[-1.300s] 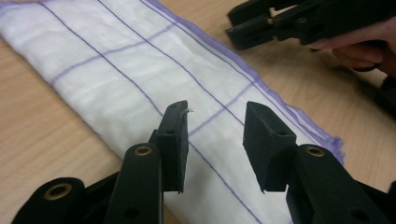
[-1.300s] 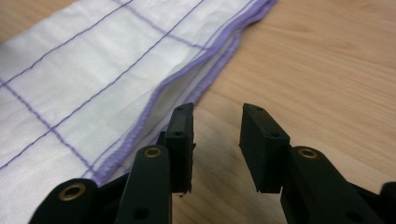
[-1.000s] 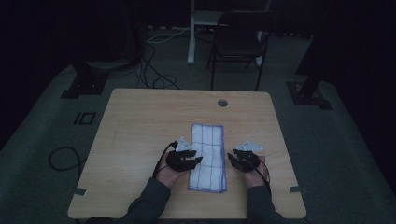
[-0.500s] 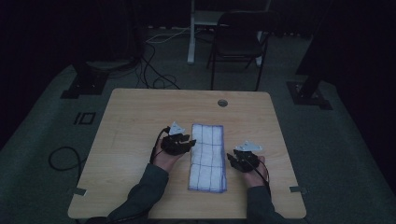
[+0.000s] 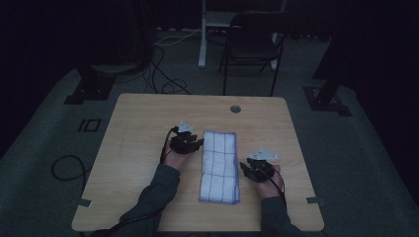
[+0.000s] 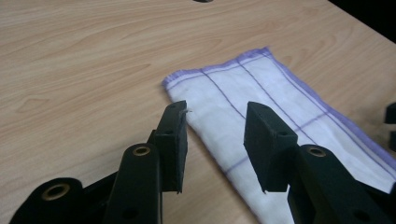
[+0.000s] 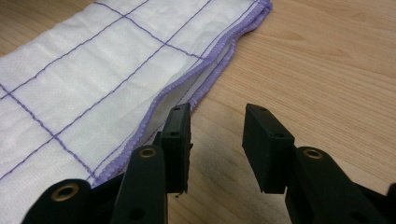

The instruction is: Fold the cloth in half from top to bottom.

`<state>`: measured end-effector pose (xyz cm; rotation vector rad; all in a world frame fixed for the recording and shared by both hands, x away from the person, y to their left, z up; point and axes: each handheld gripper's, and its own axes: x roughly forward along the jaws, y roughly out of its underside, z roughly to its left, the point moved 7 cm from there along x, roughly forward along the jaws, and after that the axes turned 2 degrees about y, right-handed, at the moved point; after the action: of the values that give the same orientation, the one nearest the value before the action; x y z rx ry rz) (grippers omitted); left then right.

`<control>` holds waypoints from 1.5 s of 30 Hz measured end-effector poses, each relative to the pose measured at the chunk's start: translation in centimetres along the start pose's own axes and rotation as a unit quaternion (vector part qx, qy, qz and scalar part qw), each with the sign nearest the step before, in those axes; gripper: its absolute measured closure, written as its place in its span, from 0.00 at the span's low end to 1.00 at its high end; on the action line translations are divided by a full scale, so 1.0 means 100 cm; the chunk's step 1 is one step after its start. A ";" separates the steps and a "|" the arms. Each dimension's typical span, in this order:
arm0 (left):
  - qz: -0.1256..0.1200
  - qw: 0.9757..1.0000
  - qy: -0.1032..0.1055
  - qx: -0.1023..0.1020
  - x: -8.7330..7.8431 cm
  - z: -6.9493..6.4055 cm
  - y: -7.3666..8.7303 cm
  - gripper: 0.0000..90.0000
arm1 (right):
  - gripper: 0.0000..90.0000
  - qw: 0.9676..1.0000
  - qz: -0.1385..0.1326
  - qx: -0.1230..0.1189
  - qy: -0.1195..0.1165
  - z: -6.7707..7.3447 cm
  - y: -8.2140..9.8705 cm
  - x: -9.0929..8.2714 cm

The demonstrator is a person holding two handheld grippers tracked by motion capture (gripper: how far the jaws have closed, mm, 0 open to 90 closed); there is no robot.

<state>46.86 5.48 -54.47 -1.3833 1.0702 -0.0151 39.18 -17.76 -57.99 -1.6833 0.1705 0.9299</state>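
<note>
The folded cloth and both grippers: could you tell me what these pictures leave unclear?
- Folded cloth: the high view is too dim and small to count its layers.
- Cloth's near end: cut off by the bottom edge in the left gripper view, behind the jaw.
- Right gripper: its left jaw hides the cloth edge there, so touching is uncertain.
- Left gripper: open, over the cloth's edge.

From high behind my forearms, one camera looks forward and down over the whole bench (image 5: 148, 118). Two close cameras peer along each hand-held gripper's jaws, both sharing the folded cloth (image 6: 261, 102) ahead.
</note>
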 end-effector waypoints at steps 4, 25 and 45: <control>0.004 1.000 -0.004 -0.004 0.008 0.004 -0.001 0.66 | 0.70 1.000 -0.001 -0.001 -0.001 0.000 0.000 0.000; 0.052 0.997 -0.037 -0.038 0.065 0.022 -0.002 0.63 | 0.70 1.000 -0.002 0.003 -0.005 0.000 -0.001 0.000; 0.068 0.997 -0.024 -0.038 0.074 0.024 -0.008 0.95 | 0.69 1.000 -0.021 0.010 -0.013 -0.001 -0.048 0.028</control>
<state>52.93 2.83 -58.62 -1.3696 1.1317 0.1588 43.76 -15.26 -56.15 -1.6500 0.1265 0.9146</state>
